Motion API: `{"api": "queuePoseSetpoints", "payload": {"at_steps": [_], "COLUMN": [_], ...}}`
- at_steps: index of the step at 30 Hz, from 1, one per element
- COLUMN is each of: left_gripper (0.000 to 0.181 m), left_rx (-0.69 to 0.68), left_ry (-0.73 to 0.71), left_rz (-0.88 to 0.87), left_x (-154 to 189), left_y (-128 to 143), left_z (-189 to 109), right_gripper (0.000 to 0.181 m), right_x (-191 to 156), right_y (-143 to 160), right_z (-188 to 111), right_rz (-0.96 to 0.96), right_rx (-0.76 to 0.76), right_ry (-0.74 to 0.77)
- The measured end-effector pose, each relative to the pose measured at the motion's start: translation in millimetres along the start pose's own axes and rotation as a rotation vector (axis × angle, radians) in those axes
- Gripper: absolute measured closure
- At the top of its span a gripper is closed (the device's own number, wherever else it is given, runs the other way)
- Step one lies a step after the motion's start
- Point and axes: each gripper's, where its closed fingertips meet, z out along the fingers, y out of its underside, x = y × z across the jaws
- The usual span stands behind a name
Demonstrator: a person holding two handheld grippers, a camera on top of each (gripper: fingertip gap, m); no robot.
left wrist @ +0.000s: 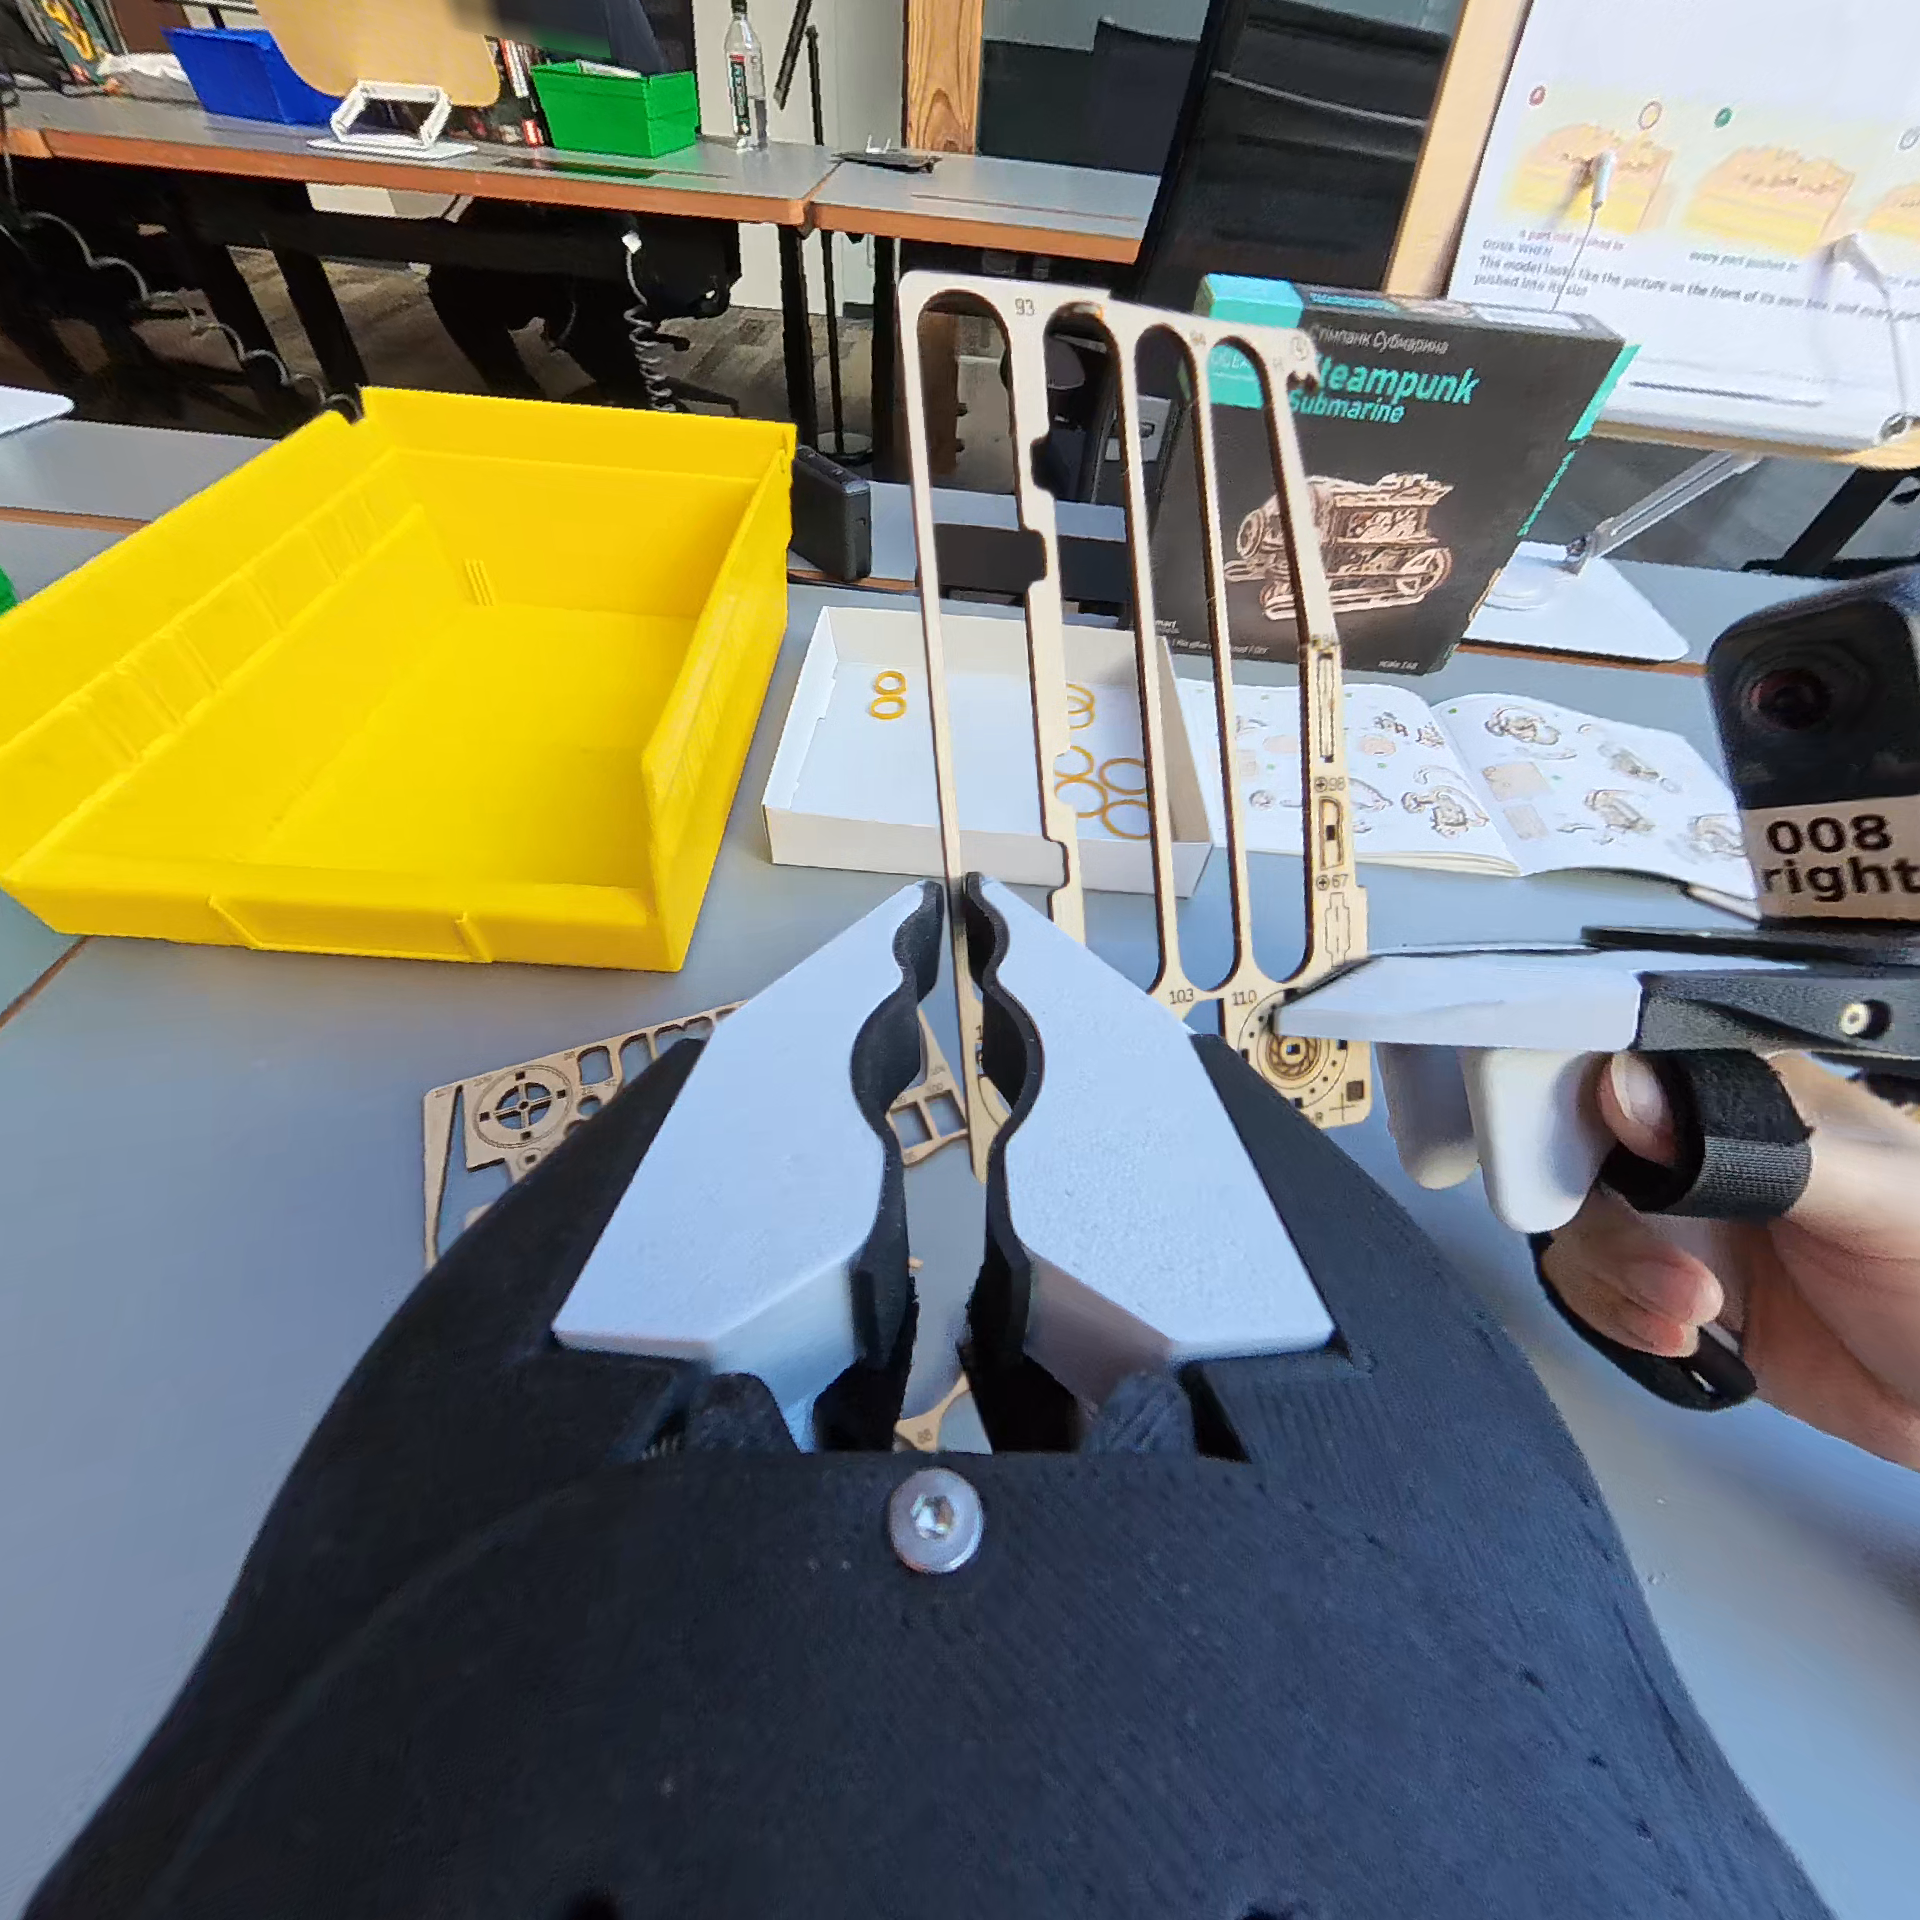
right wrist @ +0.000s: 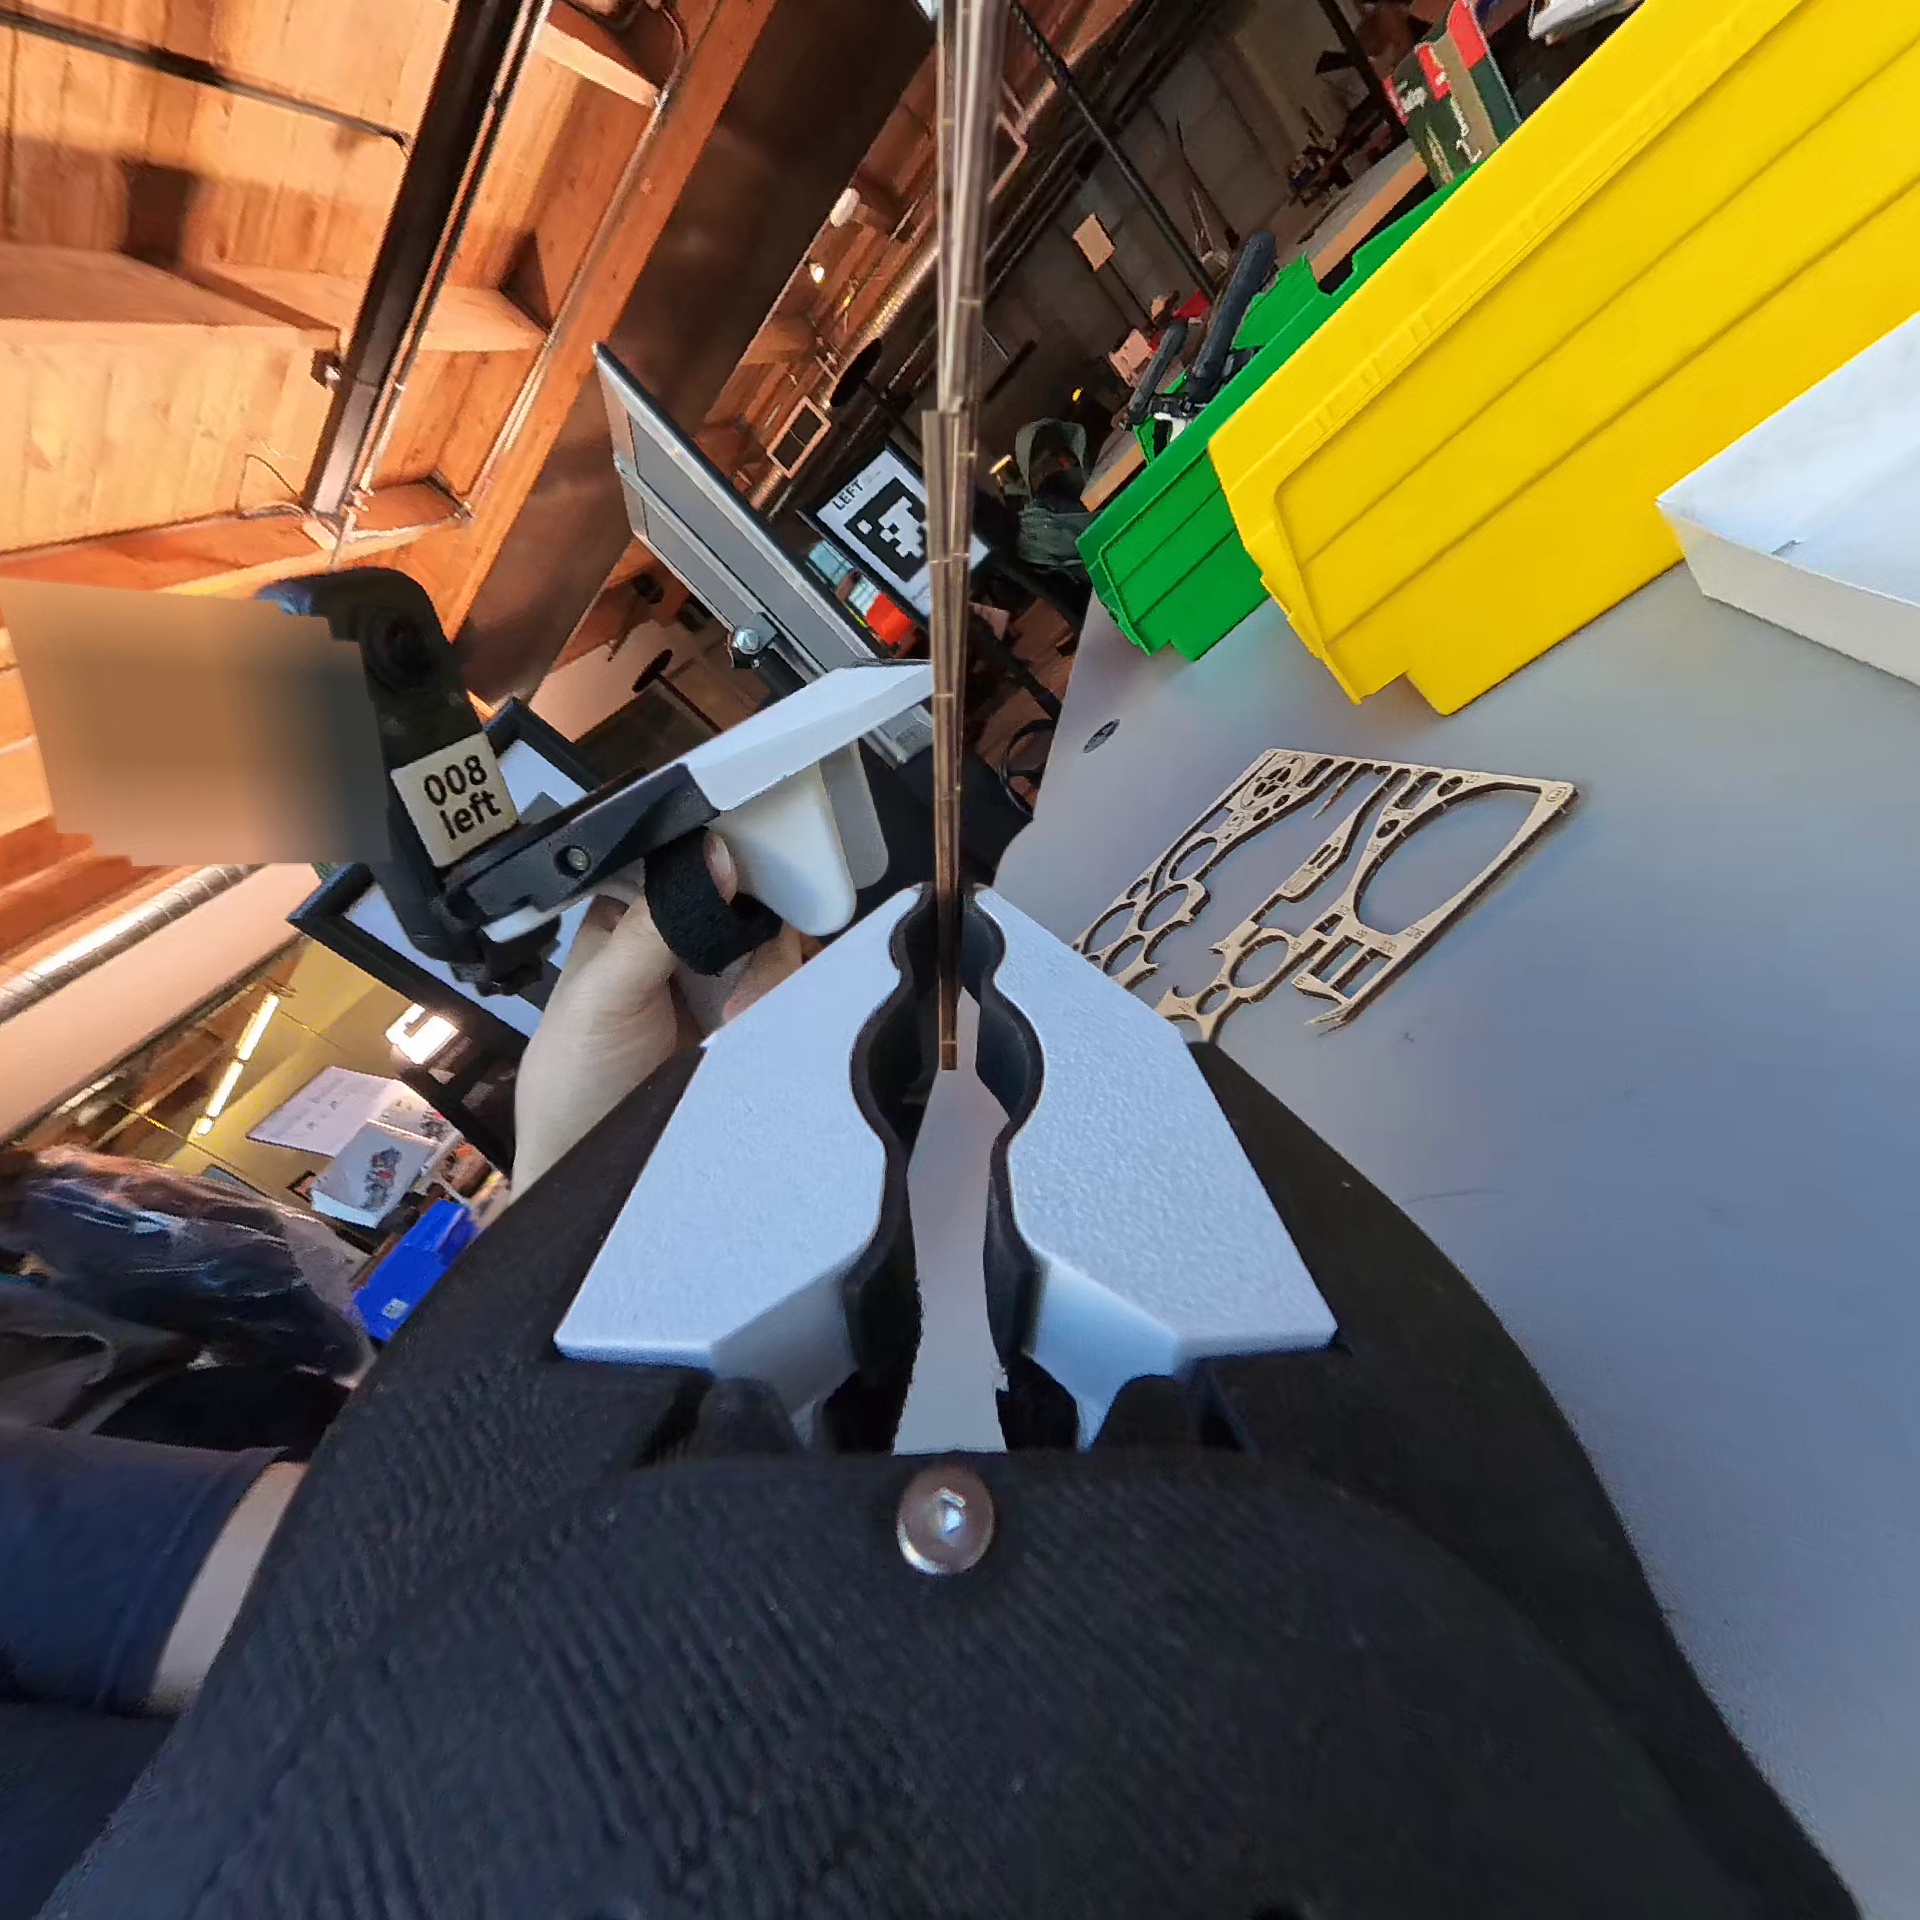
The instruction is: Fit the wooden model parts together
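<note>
Left gripper (left wrist: 954, 894): matt white plastic fingers (left wrist: 769, 1122) with black rubbery wavy pads, rough black printed body, one shiny metal screw (left wrist: 935, 1519); right gripper (right wrist: 948, 899): same finish. Upright wooden sheet (left wrist: 1117, 665): thin pale plywood, smooth, dark cut edges; flat wooden sheet (right wrist: 1340, 883): same plywood. Yellow bin (left wrist: 416, 686): smooth plastic, slight sheen; tray (left wrist: 831, 748): white card; table (left wrist: 208, 1195): matt grey.

Wooden sheet (left wrist: 1127, 665): thin pale plywood, laser-cut, held upright above the table. Long rounded slots stand empty; small parts remain along its right edge and a round part at the lower right corner. Second wooden sheet (right wrist: 1340, 894): lies flat on the grey table, mostly cut-outs.
</note>
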Motion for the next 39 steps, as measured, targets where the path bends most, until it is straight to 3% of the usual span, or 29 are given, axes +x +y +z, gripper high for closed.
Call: {"api": "queuePoseSetpoints", "payload": {"at_steps": [4,9,16,23,39], "left_gripper": [0.165,0.148,0.152,0.155,0.158], "left_rx": [0.057,0.027,-0.03,0.034,0.028], "left_ry": [0.023,0.245,0.543,0.743,0.756], "left_rz": [-0.066,-0.195,-0.312,-0.389,-0.388], "left_x": [-10,-4,22,42,43], "left_y": [-4,13,38,21,21], "left_z": [-8,-16,-25,-39,-40], "right_gripper": [0.18,0.18,0.18,0.18,0.18], "right_x": [6,13,9,-4,-6], "right_y": [-4,-11,-19,-19,-16], "right_z": [-7,-15,-23,-24,-24], "right_rz": [0.034,0.078,0.112,0.094,0.089], "right_rx": [0.014,0.046,0.076,0.065,0.052], "right_ry": [-0.017,-0.039,-0.123,-0.218,-0.246]}}
